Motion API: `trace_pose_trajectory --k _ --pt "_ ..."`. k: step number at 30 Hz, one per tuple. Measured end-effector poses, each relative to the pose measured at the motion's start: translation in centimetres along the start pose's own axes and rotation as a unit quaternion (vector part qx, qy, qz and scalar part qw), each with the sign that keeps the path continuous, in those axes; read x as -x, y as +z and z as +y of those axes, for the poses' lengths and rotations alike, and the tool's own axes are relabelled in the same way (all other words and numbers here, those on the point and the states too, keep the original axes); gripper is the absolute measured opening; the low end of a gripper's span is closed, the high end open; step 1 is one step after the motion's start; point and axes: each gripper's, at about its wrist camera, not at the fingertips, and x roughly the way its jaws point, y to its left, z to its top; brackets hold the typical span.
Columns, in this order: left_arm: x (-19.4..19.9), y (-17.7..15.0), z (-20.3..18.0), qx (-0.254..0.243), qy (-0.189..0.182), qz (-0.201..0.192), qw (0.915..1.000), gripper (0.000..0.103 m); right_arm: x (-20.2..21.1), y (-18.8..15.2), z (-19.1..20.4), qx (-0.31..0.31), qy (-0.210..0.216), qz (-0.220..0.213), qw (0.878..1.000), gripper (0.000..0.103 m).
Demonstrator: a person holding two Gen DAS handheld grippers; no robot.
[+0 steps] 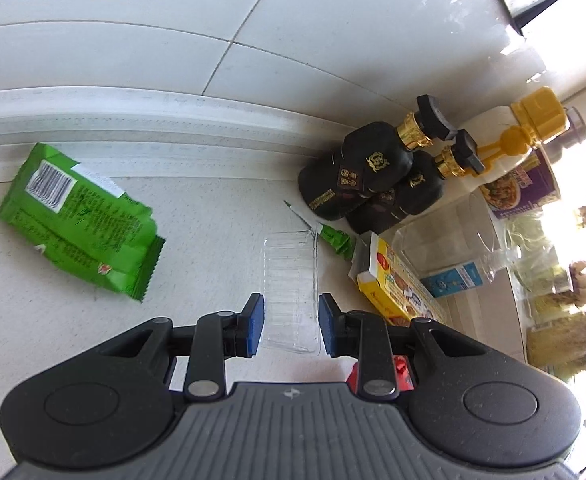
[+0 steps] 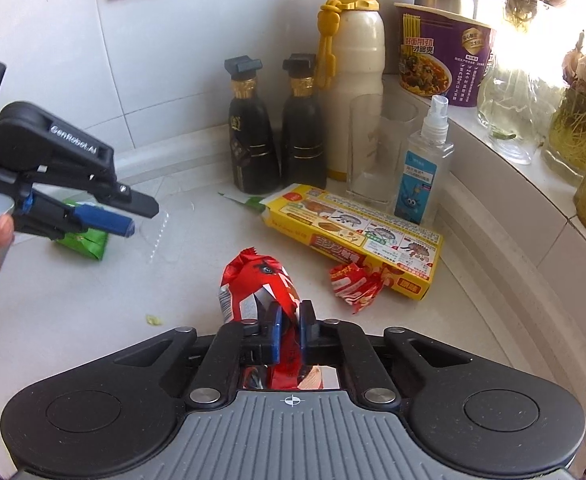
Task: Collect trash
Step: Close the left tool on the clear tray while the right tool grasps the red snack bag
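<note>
My left gripper (image 1: 291, 312) is open, its blue pads on either side of the near end of a clear plastic tray (image 1: 291, 276) lying on the white counter. A green snack packet (image 1: 79, 220) lies to the left and a small green wrapper scrap (image 1: 337, 240) beyond the tray. My right gripper (image 2: 290, 320) is shut on a red snack wrapper (image 2: 259, 280). A crumpled red wrapper (image 2: 355, 284) lies beside the yellow box (image 2: 353, 236). The left gripper (image 2: 133, 216) shows at the left of the right wrist view, over the clear tray (image 2: 161, 224).
Two dark sauce bottles (image 2: 277, 132), a cream bottle with a yellow cap (image 2: 353, 88), a glass (image 2: 377, 148), a spray bottle (image 2: 425, 172) and a purple noodle cup (image 2: 441, 56) stand at the back. Jars with plants (image 2: 573, 120) line the right ledge. A tiled wall rises behind.
</note>
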Motion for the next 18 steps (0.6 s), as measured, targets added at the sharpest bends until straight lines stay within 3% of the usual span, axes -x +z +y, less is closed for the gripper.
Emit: trace_pose_trajectory --k 18 --pt "6.2 -2.2 2.8 -0.018 -0.028 0.021 0.9992 0.027 3.4 -0.2 3.5 -0.052 0.025 -0.002 0.998 0.004"
